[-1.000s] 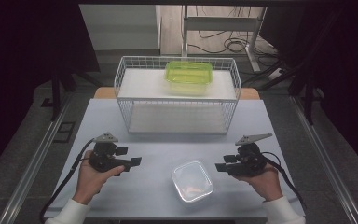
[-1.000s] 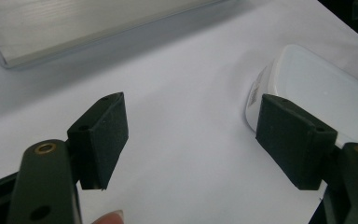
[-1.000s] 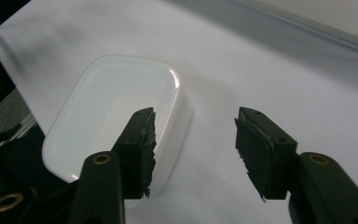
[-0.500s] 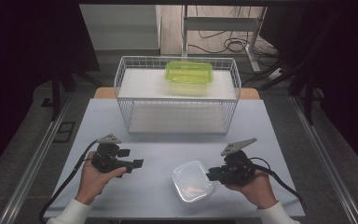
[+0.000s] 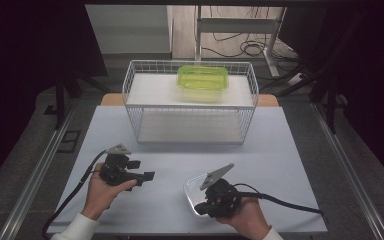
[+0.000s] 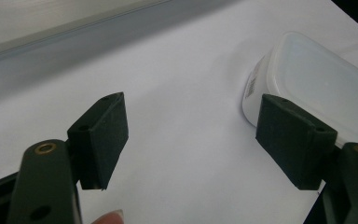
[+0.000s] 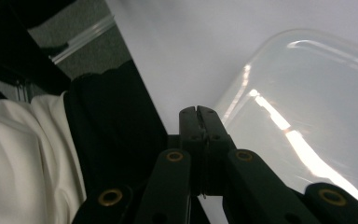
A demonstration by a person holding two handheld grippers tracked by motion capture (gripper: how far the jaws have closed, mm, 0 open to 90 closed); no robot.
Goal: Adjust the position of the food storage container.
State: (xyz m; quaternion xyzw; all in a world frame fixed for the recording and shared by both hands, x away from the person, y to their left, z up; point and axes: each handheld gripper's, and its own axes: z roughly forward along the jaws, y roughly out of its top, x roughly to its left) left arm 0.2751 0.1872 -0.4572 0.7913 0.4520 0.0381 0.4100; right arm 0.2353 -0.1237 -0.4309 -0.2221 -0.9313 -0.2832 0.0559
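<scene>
A lab: black curtains (image 5: 35, 55) at both sides, floor cables (image 5: 240, 47) at upper centre, aluminium rails (image 5: 37, 172) flanking the table (image 5: 280, 150).

No text, brand, number or sign can be read anywhere. In the left gripper view, the clear lidded container (image 6: 317, 84) on the worktop (image 6: 177, 93) bears a small printed label (image 6: 250, 87) on its near side wall, with what looks like a barcode and fine print, too small and blurred to make out.
</scene>
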